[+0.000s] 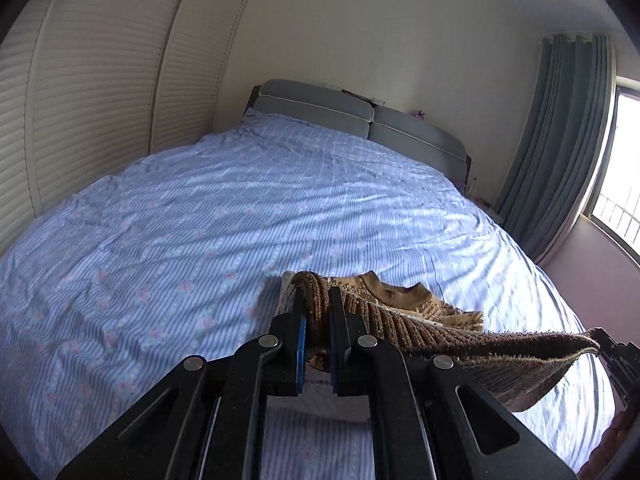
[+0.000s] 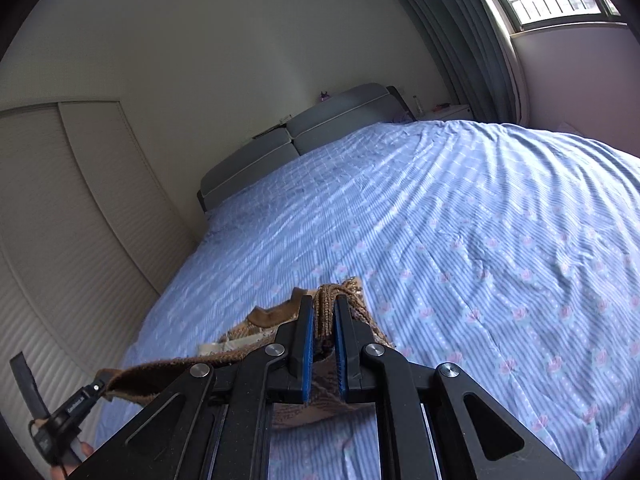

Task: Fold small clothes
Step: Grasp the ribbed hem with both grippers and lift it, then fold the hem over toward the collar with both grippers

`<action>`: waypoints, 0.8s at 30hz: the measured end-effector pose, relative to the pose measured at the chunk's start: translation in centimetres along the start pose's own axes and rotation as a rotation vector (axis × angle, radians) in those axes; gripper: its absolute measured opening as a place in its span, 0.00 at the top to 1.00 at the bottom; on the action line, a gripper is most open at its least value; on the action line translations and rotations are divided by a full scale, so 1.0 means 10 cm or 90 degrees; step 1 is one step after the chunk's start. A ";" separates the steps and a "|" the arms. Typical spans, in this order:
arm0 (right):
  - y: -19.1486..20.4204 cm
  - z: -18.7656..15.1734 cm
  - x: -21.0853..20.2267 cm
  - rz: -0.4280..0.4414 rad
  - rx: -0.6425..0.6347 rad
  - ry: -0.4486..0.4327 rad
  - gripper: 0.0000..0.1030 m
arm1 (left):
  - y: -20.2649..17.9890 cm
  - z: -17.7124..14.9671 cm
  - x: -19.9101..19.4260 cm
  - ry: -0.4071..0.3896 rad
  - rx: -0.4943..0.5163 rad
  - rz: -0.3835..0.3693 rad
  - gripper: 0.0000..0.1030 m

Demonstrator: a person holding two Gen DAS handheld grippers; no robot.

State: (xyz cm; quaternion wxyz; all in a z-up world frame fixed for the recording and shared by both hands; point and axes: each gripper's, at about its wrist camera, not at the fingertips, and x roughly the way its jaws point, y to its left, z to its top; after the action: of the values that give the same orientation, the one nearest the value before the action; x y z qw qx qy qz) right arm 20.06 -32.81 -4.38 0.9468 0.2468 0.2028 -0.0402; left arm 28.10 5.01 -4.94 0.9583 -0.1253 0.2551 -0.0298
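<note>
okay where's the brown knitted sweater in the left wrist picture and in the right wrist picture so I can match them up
Left wrist view: brown knitted sweater at lower centre, pinched in the left gripper, its hem running right to the right gripper.
Right wrist view: sweater at lower centre-left, pinched in the right gripper, hem running left to the left gripper.
Shared landmark: grey headboard.

Sweater hem hidden behind clamped jaws
</note>
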 end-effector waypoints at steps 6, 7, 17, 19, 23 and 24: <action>0.05 0.20 0.71 -0.015 -0.013 0.005 0.91 | 0.04 0.18 0.68 0.017 -0.018 0.007 0.90; 0.05 0.22 0.83 -0.018 -0.015 0.006 0.91 | 0.04 0.19 0.79 0.019 -0.018 0.008 0.90; -0.16 0.29 1.88 -0.058 -0.019 0.039 0.91 | 0.01 0.25 1.79 0.061 -0.010 0.018 0.90; -0.19 0.27 2.04 -0.065 -0.021 0.048 0.91 | 0.02 0.22 1.96 0.077 -0.009 0.026 0.90; -0.27 0.18 2.37 -0.085 -0.020 0.081 0.91 | 0.08 0.10 2.28 0.115 -0.007 0.043 0.89; -0.29 0.15 2.43 -0.092 -0.019 0.088 0.91 | 0.08 0.07 2.33 0.119 0.001 0.047 0.89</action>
State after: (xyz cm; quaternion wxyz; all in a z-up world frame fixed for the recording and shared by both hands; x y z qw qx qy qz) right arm 42.34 -35.50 -14.35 0.9288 0.2196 0.2853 -0.0883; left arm 48.69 3.12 -15.79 0.9308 -0.1119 0.3478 -0.0060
